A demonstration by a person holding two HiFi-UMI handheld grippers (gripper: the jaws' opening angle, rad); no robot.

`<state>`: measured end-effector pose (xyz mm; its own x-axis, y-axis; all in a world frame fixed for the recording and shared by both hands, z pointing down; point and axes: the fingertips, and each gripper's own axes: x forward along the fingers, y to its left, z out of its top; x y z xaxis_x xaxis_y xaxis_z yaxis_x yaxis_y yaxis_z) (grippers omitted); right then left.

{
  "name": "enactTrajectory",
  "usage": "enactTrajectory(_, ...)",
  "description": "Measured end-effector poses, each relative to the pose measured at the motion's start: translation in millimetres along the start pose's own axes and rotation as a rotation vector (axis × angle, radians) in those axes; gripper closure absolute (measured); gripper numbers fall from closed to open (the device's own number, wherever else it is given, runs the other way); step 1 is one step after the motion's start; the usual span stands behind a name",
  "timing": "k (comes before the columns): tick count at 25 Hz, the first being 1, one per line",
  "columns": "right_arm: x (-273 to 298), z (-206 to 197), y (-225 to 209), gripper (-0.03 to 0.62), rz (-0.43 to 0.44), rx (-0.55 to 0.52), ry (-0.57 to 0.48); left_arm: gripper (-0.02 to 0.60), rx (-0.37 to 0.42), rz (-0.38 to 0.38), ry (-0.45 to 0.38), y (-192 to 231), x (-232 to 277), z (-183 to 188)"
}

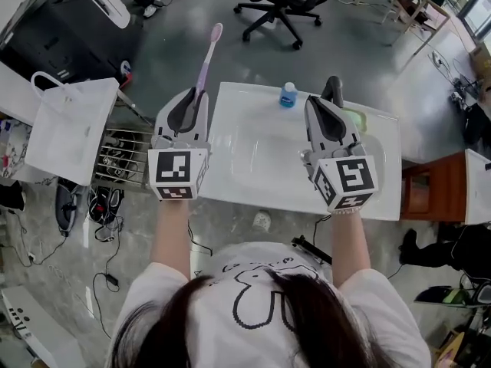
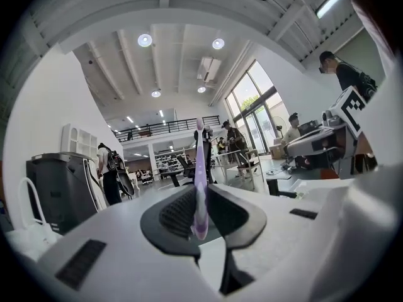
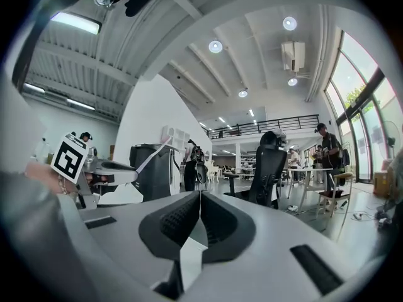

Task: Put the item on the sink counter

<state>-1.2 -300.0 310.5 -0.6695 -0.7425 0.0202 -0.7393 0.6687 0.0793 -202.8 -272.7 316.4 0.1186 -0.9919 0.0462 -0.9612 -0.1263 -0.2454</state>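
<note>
A purple-handled toothbrush with a pink head stands up out of my left gripper, which is shut on its lower handle. In the left gripper view the toothbrush is pinched between the dark pads. The left gripper hangs at the left edge of the white sink counter. My right gripper is held over the right part of the sink, shut with nothing between its jaws, which meet in the right gripper view.
A small blue-capped bottle stands at the counter's far edge. A greenish soap dish lies at the right. A white bag and a wire rack stand left of the sink. An office chair is beyond.
</note>
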Motion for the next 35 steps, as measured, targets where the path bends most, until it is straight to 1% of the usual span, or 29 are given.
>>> enactTrajectory(9, 10.1, -25.0, -9.3, 0.563, -0.033, 0.029, 0.066, 0.517, -0.004, -0.088, 0.077, -9.8, 33.5, -30.2)
enactTrajectory(15, 20.5, -47.4, -6.5, 0.565, -0.069, 0.061, 0.125, 0.517, 0.003, -0.176, 0.144, -10.4, 55.9, -63.0)
enactTrajectory(19, 28.2, -61.6, -5.9, 0.563, -0.107, 0.081, 0.163, 0.517, 0.034, -0.244, 0.198, -11.4, 71.2, -87.4)
enactTrajectory(27, 41.5, -81.6, 0.2, 0.563, -0.17, 0.095, 0.233, 0.517, 0.064, -0.428, 0.33, -19.1, 99.7, -139.9)
enactTrajectory(32, 44.1, -88.4, -5.3, 0.563, -0.21, 0.099, 0.267, 0.517, 0.121, -0.547, 0.392, -34.5, 117.3, -162.5)
enactTrajectory(35, 46.4, -92.9, -7.7, 0.563, -0.225, 0.095, 0.283, 0.516, 0.15, -0.602, 0.431, -41.7, 125.2, -179.5)
